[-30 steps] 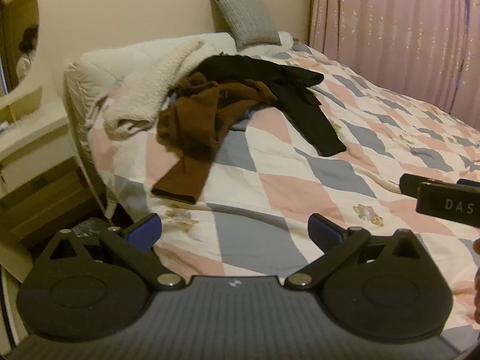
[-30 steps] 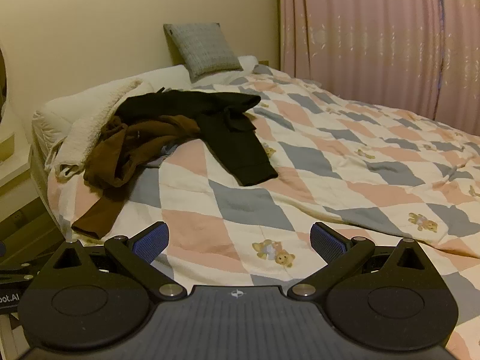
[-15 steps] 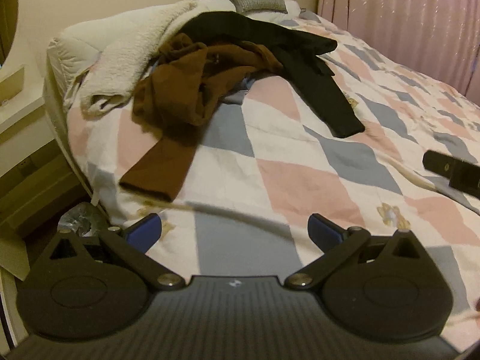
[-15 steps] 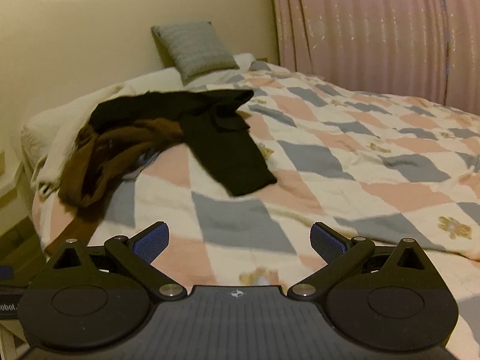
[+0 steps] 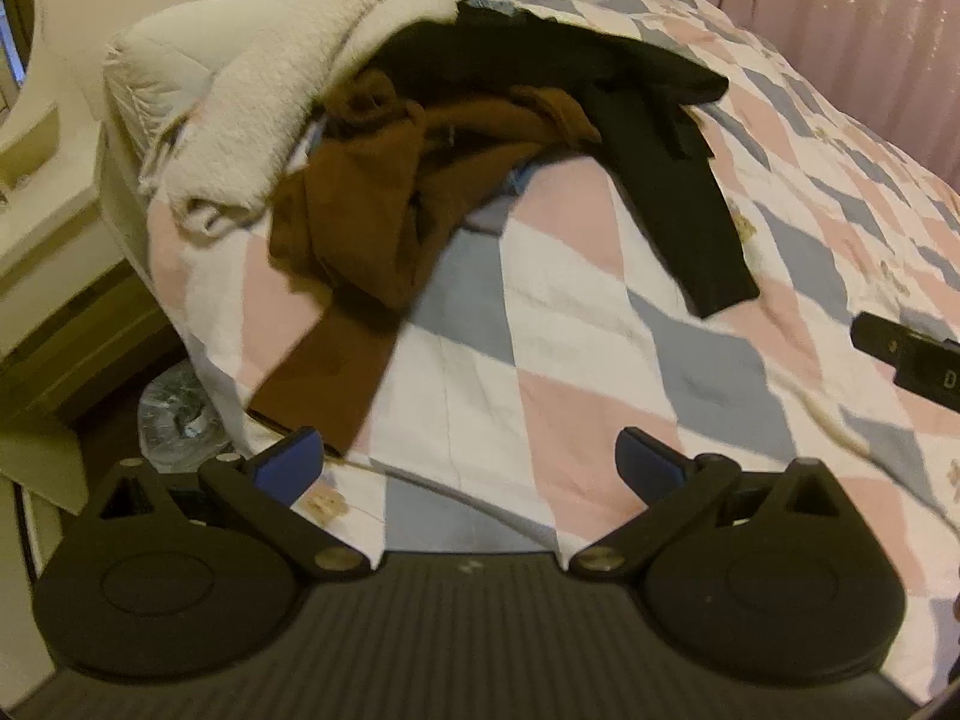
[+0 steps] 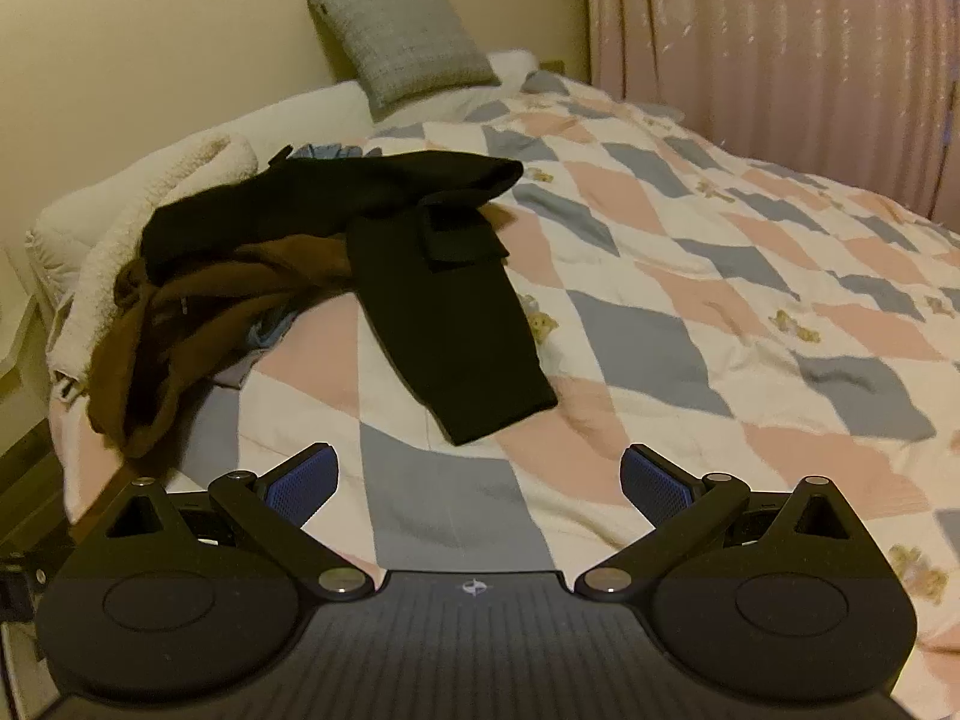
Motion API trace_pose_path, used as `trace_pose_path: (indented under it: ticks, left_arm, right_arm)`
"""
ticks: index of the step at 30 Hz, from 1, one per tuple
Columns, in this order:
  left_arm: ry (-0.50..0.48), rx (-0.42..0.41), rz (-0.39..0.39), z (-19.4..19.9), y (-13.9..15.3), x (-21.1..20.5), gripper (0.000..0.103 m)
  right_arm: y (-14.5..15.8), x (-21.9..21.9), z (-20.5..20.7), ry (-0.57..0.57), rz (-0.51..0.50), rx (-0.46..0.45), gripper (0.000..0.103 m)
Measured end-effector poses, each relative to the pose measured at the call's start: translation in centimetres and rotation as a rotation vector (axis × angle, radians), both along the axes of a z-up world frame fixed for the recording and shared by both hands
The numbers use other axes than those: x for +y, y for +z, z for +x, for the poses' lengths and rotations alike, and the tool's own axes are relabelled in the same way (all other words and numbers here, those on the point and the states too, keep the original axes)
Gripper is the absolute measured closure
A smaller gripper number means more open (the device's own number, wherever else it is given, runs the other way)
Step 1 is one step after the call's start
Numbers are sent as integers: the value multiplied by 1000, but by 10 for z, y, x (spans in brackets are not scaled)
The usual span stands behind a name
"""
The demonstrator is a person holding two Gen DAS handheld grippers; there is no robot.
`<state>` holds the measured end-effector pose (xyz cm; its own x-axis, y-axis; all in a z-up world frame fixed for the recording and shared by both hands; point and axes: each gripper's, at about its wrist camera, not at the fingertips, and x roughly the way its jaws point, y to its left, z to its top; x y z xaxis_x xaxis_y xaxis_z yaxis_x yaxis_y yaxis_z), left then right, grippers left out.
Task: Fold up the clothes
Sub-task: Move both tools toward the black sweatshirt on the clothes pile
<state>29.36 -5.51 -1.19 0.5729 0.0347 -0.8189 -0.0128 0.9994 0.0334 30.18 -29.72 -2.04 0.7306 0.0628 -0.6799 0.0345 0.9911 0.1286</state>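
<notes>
A crumpled brown garment (image 5: 384,204) lies in a heap near the bed's left edge, one sleeve trailing toward me; it also shows in the right wrist view (image 6: 180,312). A black garment (image 5: 666,180) lies across and beside it, one sleeve stretched over the quilt, seen too in the right wrist view (image 6: 444,312). My left gripper (image 5: 471,462) is open and empty, just short of the brown sleeve end. My right gripper (image 6: 480,480) is open and empty, just short of the black sleeve end. Part of the right gripper body (image 5: 912,354) shows at the left view's right edge.
The clothes rest on a bed with a pink, grey and white checked quilt (image 6: 720,300). A cream fleece blanket (image 5: 282,108) lies left of the pile. A grey cushion (image 6: 402,42) leans on the wall. Pink curtains (image 6: 780,60) hang on the right. A cream side cabinet (image 5: 54,240) stands left.
Both grippers have moved forward toward the clothes pile, so the garments look larger and nearer. Both stay open and empty.
</notes>
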Motion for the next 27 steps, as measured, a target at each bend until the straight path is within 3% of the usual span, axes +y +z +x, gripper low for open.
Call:
trace_pose_path:
  ticks: [6, 11, 16, 23, 27]
  left_arm:
    - [56, -21, -10, 9, 72, 1, 1]
    - [101, -68, -62, 20, 109, 10, 1]
    - [93, -64, -118, 70, 111, 29, 3]
    - [-3, -45, -135, 179, 93, 49, 21]
    - [4, 1, -186, 235, 74, 66, 35]
  right_arm:
    - [61, -8, 13, 81, 18, 42, 0]
    - [94, -1, 29, 171, -6, 5, 1]
    - [99, 15, 62, 214, -46, -34, 2]
    - [85, 35, 144, 175, -3, 2, 7]
    - [80, 55, 197, 182, 0, 15, 12]
